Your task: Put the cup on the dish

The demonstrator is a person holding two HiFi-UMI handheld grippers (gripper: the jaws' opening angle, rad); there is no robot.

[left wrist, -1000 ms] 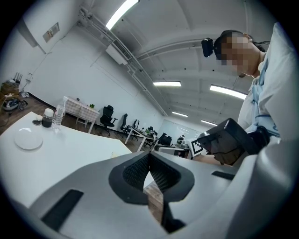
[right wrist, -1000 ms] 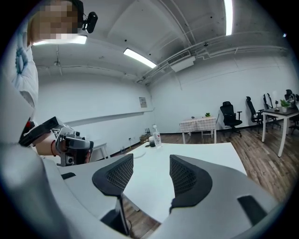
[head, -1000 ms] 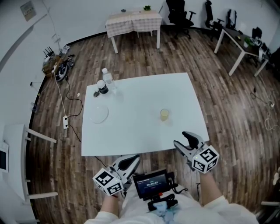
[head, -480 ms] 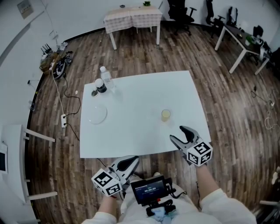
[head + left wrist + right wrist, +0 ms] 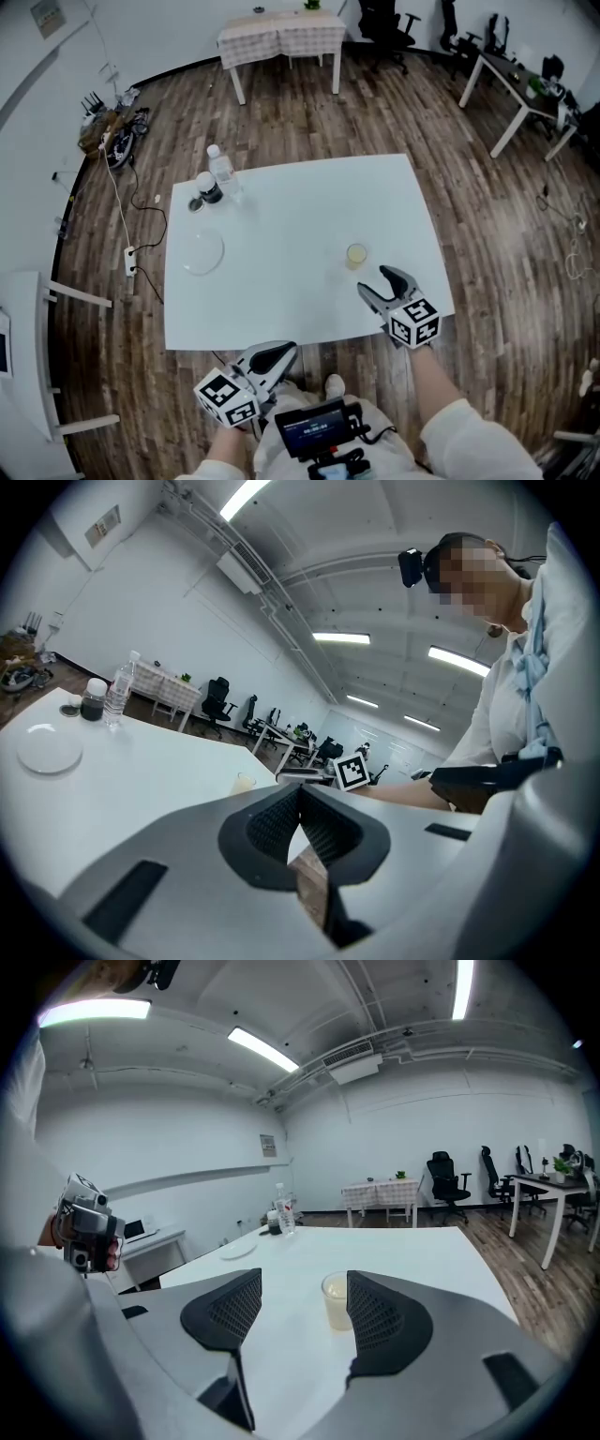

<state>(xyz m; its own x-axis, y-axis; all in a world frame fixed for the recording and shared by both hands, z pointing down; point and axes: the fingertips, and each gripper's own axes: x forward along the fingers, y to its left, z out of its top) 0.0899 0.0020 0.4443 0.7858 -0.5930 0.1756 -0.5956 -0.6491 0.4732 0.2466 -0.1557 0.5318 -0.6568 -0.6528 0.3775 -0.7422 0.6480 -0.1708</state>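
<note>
Right gripper (image 5: pixel 373 282), empty jaws just opened wide, faces the cup (image 5: pixel 356 254) at its 11 o'clock on the desk (image 5: pixel 300 202), dish (image 5: pixel 202 251) well apart at 9 o'clock; an off-centre jaw could topple it.

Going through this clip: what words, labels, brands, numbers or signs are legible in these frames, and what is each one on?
Nothing here can be quoted; no text is legible.
Wall sign: too small to read.
Chest-mounted screen: lines of print, blurred.
Water bottle: any label is too small to read.
Left marker cube, right marker cube: square patterns only, no letters.
</note>
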